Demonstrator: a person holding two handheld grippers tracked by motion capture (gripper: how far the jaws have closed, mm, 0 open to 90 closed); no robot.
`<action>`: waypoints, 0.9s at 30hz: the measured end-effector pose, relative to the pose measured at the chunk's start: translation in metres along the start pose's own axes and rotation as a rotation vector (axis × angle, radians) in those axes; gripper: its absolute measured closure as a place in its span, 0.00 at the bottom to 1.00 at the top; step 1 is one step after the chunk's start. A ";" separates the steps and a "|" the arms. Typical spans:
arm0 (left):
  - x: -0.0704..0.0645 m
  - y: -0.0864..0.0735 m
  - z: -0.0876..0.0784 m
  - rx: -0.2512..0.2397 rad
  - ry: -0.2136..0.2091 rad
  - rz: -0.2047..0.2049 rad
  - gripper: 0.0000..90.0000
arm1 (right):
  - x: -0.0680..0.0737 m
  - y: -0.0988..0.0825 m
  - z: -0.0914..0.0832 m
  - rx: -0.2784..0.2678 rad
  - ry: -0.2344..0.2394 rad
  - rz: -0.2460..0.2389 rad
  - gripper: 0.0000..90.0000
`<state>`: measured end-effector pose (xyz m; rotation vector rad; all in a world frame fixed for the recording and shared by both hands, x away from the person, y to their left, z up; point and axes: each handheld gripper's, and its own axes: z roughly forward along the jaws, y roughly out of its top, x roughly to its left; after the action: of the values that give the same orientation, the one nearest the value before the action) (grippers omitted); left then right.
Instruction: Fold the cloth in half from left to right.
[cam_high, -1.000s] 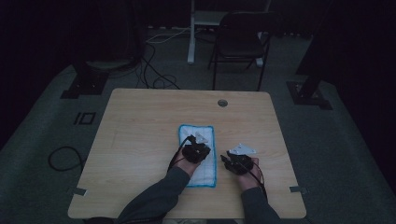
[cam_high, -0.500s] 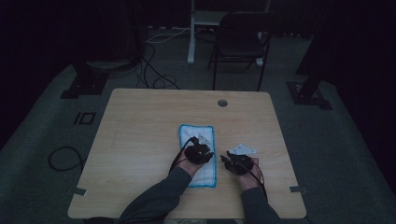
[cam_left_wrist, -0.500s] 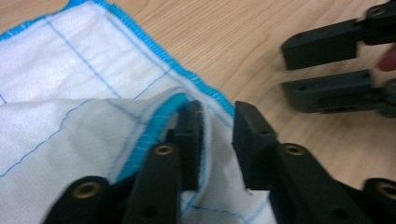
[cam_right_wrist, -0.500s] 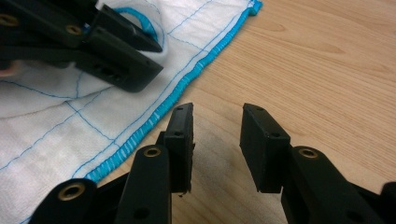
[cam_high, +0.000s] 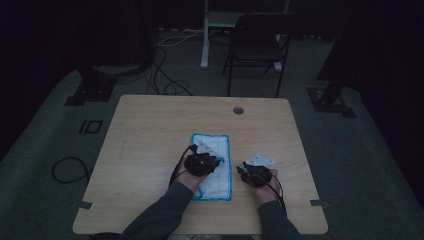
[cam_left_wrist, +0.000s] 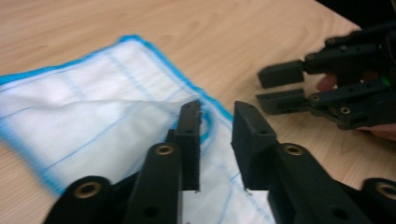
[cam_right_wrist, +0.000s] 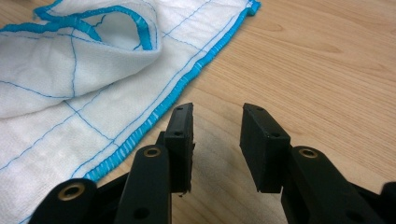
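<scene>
Cloth, white with blue edging, is lying mid-worktop in the high view, the left claw hovering over it, seemingly. In the left gripper view its jaws, having just been closing, are standing apart above a folded corner, pinching nothing. In the right gripper view the right claw is gaping over bare wood beside the hem.

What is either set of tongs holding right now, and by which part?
Nothing. The left tongs have just opened and stand over the cloth with nothing pinched between them. The right tongs are open over bare table beside the cloth's blue hem.
</scene>
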<state>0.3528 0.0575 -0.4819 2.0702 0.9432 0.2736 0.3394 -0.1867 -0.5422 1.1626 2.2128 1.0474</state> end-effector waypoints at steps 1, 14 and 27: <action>0.000 0.000 0.000 0.000 0.000 0.000 0.86 | 0.000 0.000 0.000 0.000 0.000 0.000 0.72; 0.033 -0.037 -0.022 0.015 0.067 -0.090 0.88 | 0.001 0.000 0.000 0.003 -0.001 -0.008 0.72; 0.035 -0.064 -0.008 0.048 0.035 -0.156 0.72 | 0.001 0.000 0.000 0.001 0.005 -0.006 0.71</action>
<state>0.3390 0.1113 -0.5302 2.0272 1.1362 0.2074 0.3389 -0.1860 -0.5423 1.1543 2.2196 1.0473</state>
